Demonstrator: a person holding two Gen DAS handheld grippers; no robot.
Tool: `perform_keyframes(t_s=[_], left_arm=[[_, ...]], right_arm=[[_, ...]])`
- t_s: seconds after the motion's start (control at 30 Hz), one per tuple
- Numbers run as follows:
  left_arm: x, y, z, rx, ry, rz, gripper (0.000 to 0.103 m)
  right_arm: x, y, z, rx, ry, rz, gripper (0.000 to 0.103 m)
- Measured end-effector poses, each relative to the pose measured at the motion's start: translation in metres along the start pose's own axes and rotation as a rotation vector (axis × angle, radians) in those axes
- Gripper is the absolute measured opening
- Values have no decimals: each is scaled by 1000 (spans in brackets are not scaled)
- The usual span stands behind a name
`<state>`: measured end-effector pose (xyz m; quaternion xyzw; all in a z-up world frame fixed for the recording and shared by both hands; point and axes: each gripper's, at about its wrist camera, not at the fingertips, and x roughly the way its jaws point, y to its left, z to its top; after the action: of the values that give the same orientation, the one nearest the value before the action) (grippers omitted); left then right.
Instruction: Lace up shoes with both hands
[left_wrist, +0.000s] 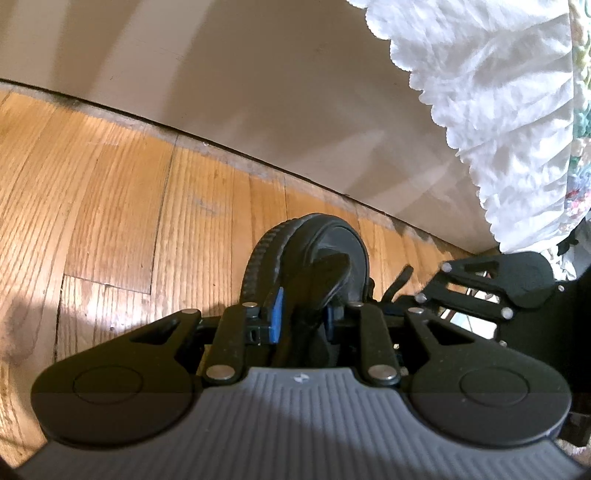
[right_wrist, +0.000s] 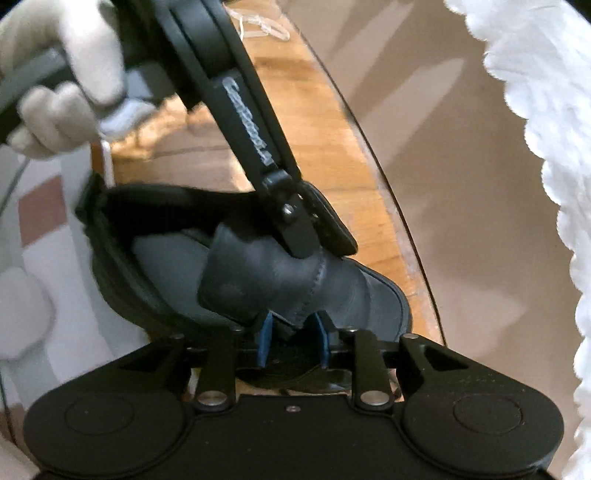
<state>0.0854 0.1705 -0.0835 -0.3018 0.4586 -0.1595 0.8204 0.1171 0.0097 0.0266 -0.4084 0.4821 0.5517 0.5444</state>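
From my left wrist camera, the left tool (left_wrist: 301, 314) has its blue pads closed on a dark strap-like piece of the shoe (left_wrist: 310, 258), which stands on the wooden floor (left_wrist: 110, 184) close to the wall (left_wrist: 258, 92), toe pointing away from me; the right tool (left_wrist: 424, 291) shows at the right edge, under a white frilled bedcover (left_wrist: 498, 110). From my right wrist camera, the right tool (right_wrist: 293, 341) has its pads closed around a fold of grey leather at the shoe's (right_wrist: 266, 273) flap, while the left tool (right_wrist: 314, 229), held by a gloved hand (right_wrist: 62, 96), reaches down onto the top of the same shoe. I see no lace clearly in either view. My worry is that both tools pull on leather rather than lace, so the shoe tips or slides on the smooth floor, or a pad slips off the fold.
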Motion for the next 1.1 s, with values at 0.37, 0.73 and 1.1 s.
perform_keyframes(t_s=[0.37, 0.73, 1.1], left_arm=[[-1, -2, 0, 25, -2, 10, 23], [-18, -8, 4, 4, -86, -83, 21], [-28, -32, 13, 83, -148, -100, 35]], right_arm=[[-11, -64, -37, 477, -238, 174, 2], [-5, -64, -65, 732, -469, 219, 2], [-12, -54, -64, 677, -524, 182, 2]])
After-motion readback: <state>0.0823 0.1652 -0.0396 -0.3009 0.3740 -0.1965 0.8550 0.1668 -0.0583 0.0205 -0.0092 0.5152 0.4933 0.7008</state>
